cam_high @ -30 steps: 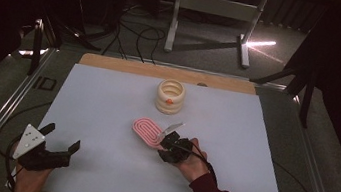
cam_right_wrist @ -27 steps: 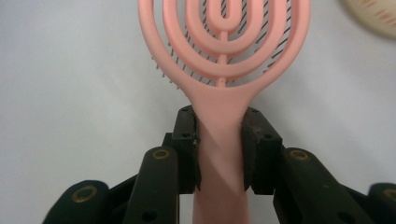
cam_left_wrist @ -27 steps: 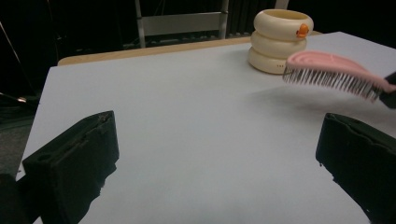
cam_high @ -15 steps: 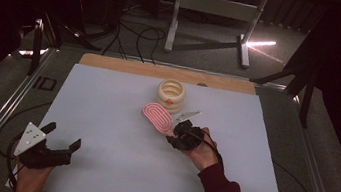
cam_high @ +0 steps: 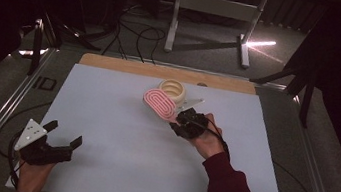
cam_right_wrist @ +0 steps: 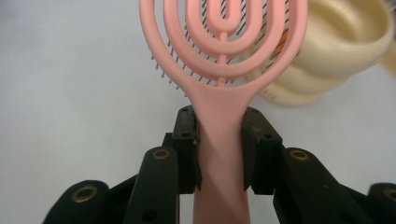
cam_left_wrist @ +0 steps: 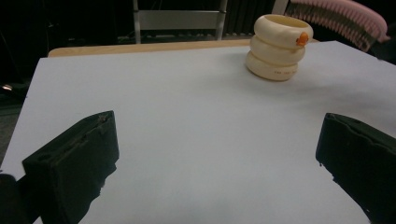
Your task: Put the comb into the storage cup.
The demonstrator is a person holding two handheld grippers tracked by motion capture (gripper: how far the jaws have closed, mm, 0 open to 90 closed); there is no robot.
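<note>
Pink brush (cam_right_wrist: 223, 56) in right gripper (cam_right_wrist: 219, 140), cream ringed holder (cam_high: 172, 89) just behind

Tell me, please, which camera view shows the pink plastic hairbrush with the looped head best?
The right gripper view: the pink plastic hairbrush is close, its handle clamped between the right gripper. The high view shows it whole but small, near the cream ringed cup. The left gripper view catches only its bristled edge.
</note>
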